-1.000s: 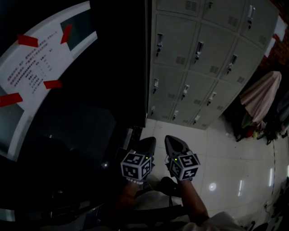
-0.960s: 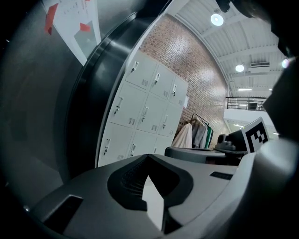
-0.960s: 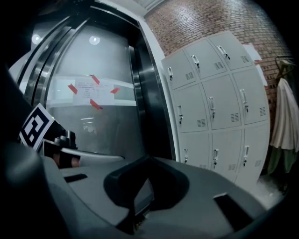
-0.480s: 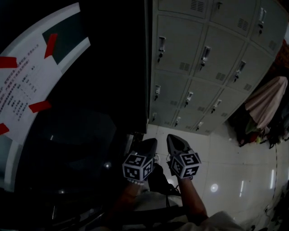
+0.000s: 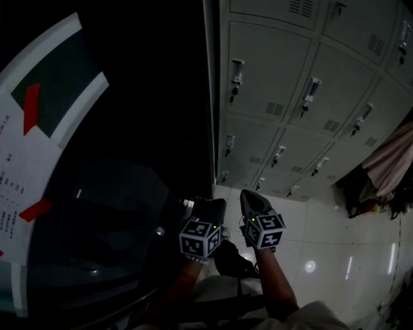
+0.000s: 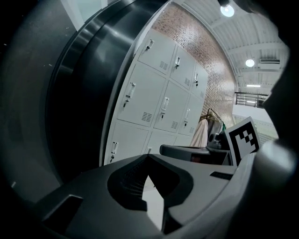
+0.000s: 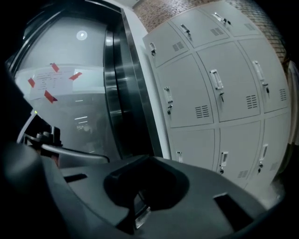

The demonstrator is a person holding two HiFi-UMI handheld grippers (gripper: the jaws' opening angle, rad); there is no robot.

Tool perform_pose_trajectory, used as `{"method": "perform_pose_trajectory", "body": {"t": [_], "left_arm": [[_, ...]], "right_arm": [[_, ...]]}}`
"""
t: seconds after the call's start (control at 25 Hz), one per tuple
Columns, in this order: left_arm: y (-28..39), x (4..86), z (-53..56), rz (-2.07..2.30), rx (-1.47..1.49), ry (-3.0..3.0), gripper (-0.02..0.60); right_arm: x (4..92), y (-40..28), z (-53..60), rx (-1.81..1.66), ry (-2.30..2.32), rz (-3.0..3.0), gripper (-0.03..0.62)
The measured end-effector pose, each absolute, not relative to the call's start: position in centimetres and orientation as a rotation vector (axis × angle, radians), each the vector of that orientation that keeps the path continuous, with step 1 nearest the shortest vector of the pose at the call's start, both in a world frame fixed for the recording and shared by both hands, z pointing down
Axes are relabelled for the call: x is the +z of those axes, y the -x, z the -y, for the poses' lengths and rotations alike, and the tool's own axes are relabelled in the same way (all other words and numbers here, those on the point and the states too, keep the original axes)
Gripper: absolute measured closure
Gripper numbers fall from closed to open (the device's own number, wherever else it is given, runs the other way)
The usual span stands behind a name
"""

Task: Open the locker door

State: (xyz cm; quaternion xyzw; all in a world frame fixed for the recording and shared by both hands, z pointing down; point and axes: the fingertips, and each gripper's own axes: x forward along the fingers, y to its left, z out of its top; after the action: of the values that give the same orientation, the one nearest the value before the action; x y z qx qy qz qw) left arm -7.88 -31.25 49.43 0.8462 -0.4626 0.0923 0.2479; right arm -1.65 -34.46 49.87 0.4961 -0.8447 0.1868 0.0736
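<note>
Left tongs, right tongs both clenched, empty. Lockers at 1 o'clock, well apart. Risk: clenched tips skid off latch; dim light, wrong door.

1. We see mostly dark, dim things in the head view.
2. Bright lamps glow overhead; the floor shows shiny spots.
3. We see the lockers bend near the edges.
</note>
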Motion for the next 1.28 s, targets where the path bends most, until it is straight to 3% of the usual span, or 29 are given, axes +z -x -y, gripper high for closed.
{"method": "perform_pose_trajectory", "body": {"t": [0.32,0.56,0.96,1.08,1.28], "left_arm": [[7.9,52.7,39.8,1.277,0.301,-2.229,0.584],[8.2,55.7,44.3,1.283,0.307,-2.162,0.584],[7.7,59.9,49.5,1.271,0.331,-2.090,0.584],[7.5,61.5,50.7,1.270,0.337,-2.063,0.584],[7.1,62.8,52.1,1.264,0.341,-2.043,0.584]], "right_arm": [[54.8,1.2,45.1,0.583,-1.471,2.458,0.566],[58.9,1.2,51.0,0.618,-1.461,2.418,0.497],[67.0,1.8,60.1,0.765,-1.489,2.353,0.485],[69.6,2.5,62.4,0.796,-1.480,2.327,0.426],[73.0,3.4,65.9,0.753,-1.483,2.288,0.418]]}}
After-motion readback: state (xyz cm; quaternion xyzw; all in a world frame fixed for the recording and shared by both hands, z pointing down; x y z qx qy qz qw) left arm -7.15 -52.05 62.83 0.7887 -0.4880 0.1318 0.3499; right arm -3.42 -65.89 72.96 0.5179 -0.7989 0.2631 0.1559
